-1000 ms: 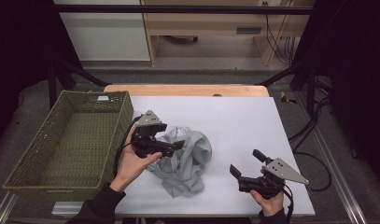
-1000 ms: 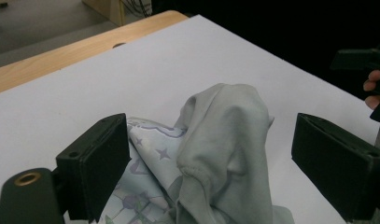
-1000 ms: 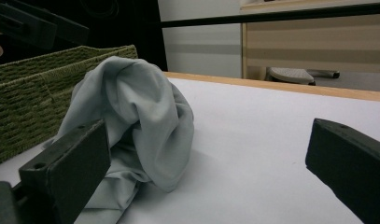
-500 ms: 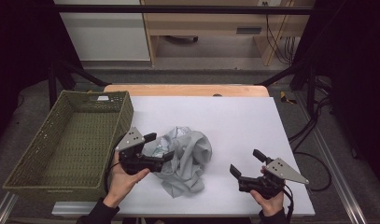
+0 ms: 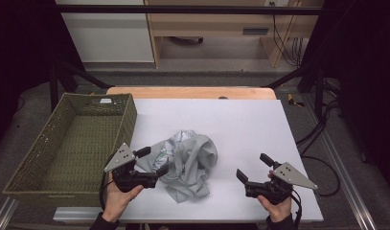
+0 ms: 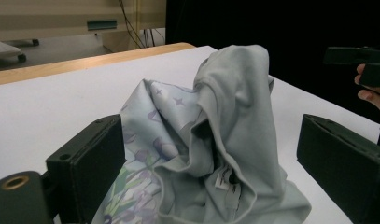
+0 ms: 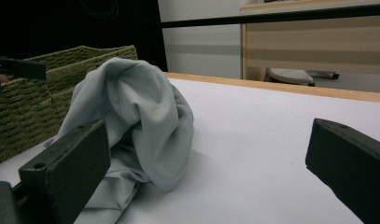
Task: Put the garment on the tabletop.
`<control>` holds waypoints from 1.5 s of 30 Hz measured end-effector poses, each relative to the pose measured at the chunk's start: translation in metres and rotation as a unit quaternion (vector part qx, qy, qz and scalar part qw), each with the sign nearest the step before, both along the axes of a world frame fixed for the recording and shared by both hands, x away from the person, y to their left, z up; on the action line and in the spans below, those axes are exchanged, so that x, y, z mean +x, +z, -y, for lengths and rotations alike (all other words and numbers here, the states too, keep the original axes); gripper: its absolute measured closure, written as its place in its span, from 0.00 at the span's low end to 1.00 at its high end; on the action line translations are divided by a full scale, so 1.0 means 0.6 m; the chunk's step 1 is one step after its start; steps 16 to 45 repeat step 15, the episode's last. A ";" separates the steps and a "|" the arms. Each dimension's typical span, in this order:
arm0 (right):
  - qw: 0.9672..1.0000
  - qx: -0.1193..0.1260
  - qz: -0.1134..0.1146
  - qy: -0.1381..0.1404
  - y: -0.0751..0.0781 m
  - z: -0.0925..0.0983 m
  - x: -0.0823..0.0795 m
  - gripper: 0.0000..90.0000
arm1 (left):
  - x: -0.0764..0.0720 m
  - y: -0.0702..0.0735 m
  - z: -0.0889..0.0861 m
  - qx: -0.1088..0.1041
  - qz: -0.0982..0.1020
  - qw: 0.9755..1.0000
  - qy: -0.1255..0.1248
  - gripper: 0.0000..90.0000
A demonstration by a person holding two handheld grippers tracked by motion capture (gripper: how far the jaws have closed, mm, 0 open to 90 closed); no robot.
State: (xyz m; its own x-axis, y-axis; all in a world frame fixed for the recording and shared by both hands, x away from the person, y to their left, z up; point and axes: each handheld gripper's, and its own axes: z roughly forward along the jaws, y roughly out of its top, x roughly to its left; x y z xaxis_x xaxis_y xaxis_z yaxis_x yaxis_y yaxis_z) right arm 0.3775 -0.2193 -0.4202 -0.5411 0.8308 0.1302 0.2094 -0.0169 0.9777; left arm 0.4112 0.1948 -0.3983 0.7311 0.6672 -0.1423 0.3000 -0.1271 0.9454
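Grey cloth [image 5: 188, 163]: my left gripper [image 5: 153, 167] has slid lower-left, jaws wide, straddling its edge. Right gripper [image 5: 254, 168] unmoved, gaping, empty. Wicker basket [image 5: 34, 158] empty.

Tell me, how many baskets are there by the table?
1. The green woven basket sits at the left edge of the table, beside the crumpled grey cloth and just past the left hand-held gripper. Its corner also shows in the right gripper view.
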 end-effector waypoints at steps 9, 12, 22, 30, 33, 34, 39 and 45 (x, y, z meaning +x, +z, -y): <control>1.000 -0.006 0.000 0.001 0.000 0.003 -0.001 0.00 | -0.015 -0.002 -0.020 -0.007 -0.001 1.000 0.011 0.07; 1.000 -0.004 -0.001 0.001 0.001 0.002 -0.002 0.00 | -0.016 -0.003 -0.025 -0.004 -0.002 1.000 0.019 0.06; 1.000 -0.002 -0.003 0.000 0.002 0.003 -0.002 0.00 | -0.015 -0.001 -0.031 -0.008 0.000 1.000 0.024 0.06; 1.000 -0.002 -0.003 0.000 0.002 0.003 -0.002 0.00 | -0.015 -0.001 -0.031 -0.008 0.000 1.000 0.024 0.06; 1.000 -0.002 -0.003 0.000 0.002 0.003 -0.002 0.00 | -0.015 -0.001 -0.031 -0.008 0.000 1.000 0.024 0.06; 1.000 -0.002 -0.003 0.000 0.002 0.003 -0.002 0.00 | -0.015 -0.001 -0.031 -0.008 0.000 1.000 0.024 0.06; 1.000 -0.002 -0.003 0.000 0.002 0.003 -0.002 0.00 | -0.015 -0.001 -0.031 -0.008 0.000 1.000 0.024 0.06; 1.000 -0.002 -0.003 0.000 0.002 0.003 -0.002 0.00 | -0.015 -0.001 -0.031 -0.008 0.000 1.000 0.024 0.06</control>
